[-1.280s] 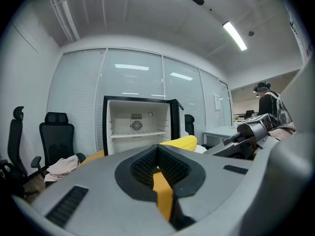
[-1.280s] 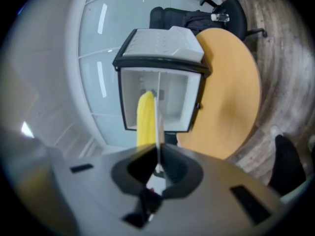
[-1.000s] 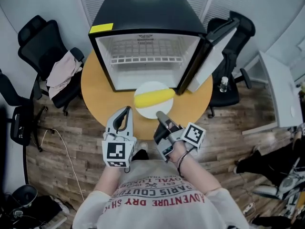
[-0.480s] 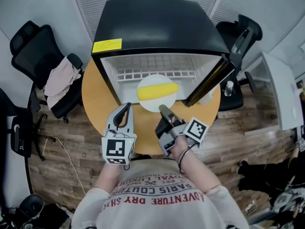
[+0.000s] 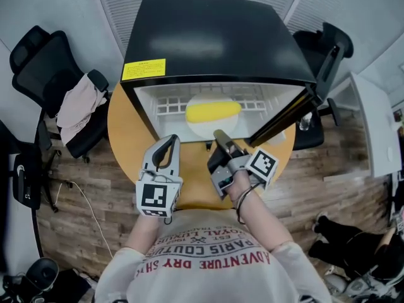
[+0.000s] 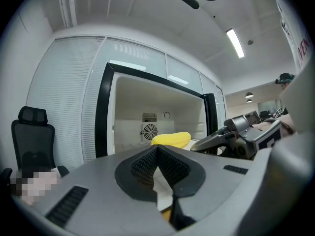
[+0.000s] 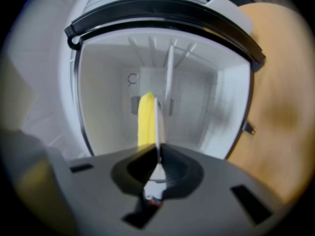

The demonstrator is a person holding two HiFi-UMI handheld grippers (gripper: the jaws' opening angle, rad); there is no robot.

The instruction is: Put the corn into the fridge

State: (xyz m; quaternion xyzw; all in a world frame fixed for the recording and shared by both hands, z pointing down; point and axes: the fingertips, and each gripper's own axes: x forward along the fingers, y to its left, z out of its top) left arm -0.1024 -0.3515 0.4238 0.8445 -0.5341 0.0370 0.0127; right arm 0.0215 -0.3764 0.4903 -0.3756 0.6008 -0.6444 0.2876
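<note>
— Where does the fridge (image 5: 208, 36) stand?
— On the table (image 5: 126, 128), its door (image 5: 284, 115) swung out to the right.
— And the corn (image 5: 213, 112)?
— On a plate (image 5: 211, 129) inside the opening, probably clear of the shelf. The right gripper (image 5: 219, 136) is at the plate's near rim, with the left gripper (image 5: 169, 142) just left of it, before the fridge.

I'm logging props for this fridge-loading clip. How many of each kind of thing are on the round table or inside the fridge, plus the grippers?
mini fridge: 1
white plate: 1
corn cob: 1
grippers: 2, the left gripper and the right gripper
total: 5
</note>
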